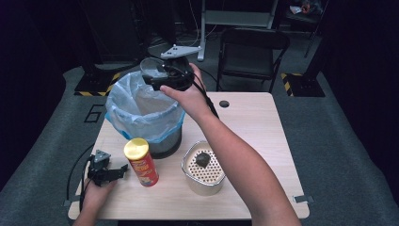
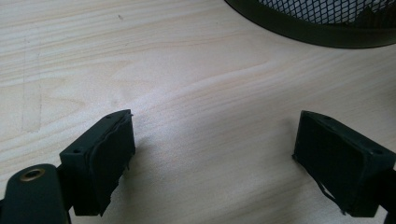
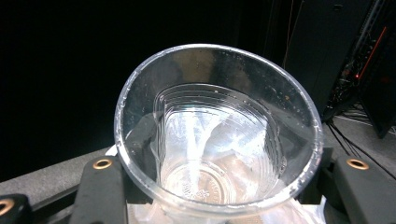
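Observation:
A clear plastic cup point(image 1: 152, 68) hangs above the far rim of a black mesh waste bin point(image 1: 165, 141) lined with a pale blue bag point(image 1: 123, 112). My right gripper point(image 1: 157, 79) is shut on the cup. In the right gripper view the cup point(image 3: 219, 135) lies between the two jaws with its open mouth facing the camera, and my right gripper point(image 3: 229, 189) clamps its lower wall. My left gripper point(image 1: 121, 170) rests low at the table's front left, open and holding nothing. In its own view my left gripper point(image 2: 215, 154) spans bare wood, with the bin's base point(image 2: 317, 32) ahead.
A red snack can with a yellow lid point(image 1: 141, 162) stands just right of the left gripper. A perforated metal container point(image 1: 203, 170) holding a dark lump point(image 1: 203, 159) sits front centre. The light wood table point(image 1: 254, 122) has a round hole point(image 1: 224, 103). A black chair point(image 1: 251, 52) stands beyond.

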The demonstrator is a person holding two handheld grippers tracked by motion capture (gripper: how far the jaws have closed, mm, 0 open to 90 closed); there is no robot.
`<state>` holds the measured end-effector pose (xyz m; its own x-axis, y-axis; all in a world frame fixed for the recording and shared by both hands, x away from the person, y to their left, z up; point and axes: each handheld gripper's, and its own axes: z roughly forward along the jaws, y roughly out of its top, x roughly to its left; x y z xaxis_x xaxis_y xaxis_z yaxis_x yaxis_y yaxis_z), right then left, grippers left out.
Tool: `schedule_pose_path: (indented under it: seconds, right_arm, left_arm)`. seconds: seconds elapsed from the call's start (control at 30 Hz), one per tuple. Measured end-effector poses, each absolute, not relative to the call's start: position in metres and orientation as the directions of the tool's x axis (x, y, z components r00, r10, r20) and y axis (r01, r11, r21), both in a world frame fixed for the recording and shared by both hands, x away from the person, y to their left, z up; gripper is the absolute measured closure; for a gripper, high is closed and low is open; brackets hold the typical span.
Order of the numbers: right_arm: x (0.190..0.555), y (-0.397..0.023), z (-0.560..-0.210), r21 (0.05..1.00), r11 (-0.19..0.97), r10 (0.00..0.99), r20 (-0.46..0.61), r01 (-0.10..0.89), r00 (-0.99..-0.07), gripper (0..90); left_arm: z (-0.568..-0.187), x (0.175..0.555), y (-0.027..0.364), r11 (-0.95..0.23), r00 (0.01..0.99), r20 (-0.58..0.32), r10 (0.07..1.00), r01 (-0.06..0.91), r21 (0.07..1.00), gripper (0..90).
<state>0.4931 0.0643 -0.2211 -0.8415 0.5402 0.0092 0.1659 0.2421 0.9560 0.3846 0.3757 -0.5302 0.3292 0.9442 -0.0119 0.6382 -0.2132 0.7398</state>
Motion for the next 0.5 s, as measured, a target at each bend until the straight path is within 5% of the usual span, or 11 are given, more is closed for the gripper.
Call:
schedule_pose_path:
  seconds: [0.37, 0.47, 0.5]
  right_arm:
    - [0.503, 0.085, -0.222, 0.933, 0.291, 0.558, 0.012, 0.21, -0.83, 37.2]
    - [0.505, 0.089, -0.227, 0.92, 0.31, 0.561, 0.026, 0.239, -0.827, 16.7]
    - [0.505, 0.089, -0.227, 0.92, 0.31, 0.561, 0.026, 0.239, -0.827, 16.7]
  left_arm:
    - [-0.53, 0.384, 0.376, -0.217, 0.332, -0.012, 0.943, 0.642, 0.735, 11.7]
    - [-0.53, 0.384, 0.376, -0.217, 0.332, -0.012, 0.943, 0.643, 0.735, 11.7]
    - [-0.53, 0.384, 0.376, -0.217, 0.332, -0.012, 0.943, 0.643, 0.735, 11.7]
